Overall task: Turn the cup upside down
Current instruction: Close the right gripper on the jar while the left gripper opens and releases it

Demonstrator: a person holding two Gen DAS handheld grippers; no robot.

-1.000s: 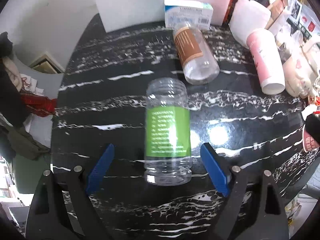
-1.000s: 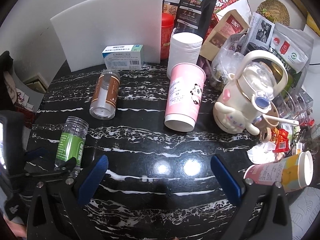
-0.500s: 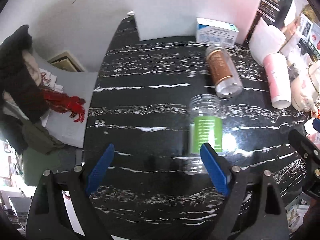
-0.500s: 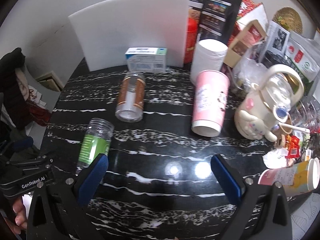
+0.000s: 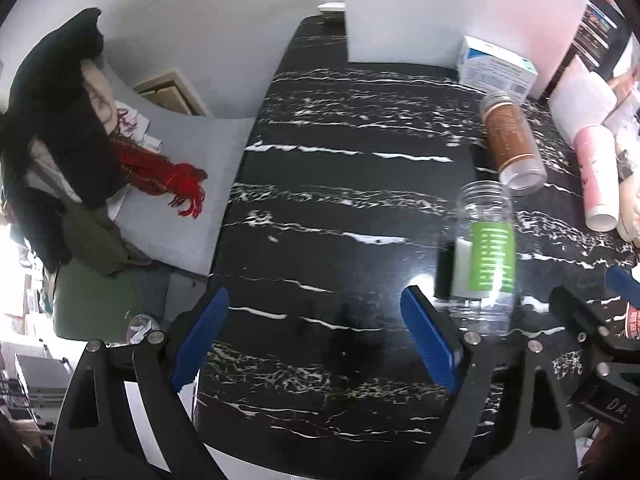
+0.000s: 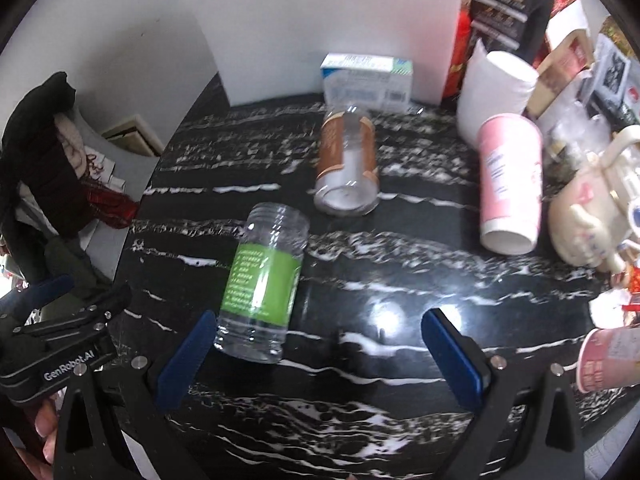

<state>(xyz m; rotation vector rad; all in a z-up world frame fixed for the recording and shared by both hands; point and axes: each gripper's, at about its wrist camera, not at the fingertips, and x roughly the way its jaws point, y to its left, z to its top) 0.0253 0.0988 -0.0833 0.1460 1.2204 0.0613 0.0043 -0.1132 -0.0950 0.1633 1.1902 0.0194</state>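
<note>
A clear plastic jar with a green label lies on its side on the black marble table, mouth pointing away; it also shows in the left wrist view. My right gripper is open and empty, its left fingertip just beside the jar's base. My left gripper is open and empty, to the left of the jar, near the table's left edge. A pink paper cup lies on its side at the right.
A clear jar with a brown label lies behind the green one. A blue-white box and a white board stand at the back. A cream kettle, packets and another cup crowd the right. Clothes lie on a chair at the left.
My left gripper has swung left, away from the green-label jar, which was between its fingers a second ago. My right gripper has moved left and closer to that jar.
</note>
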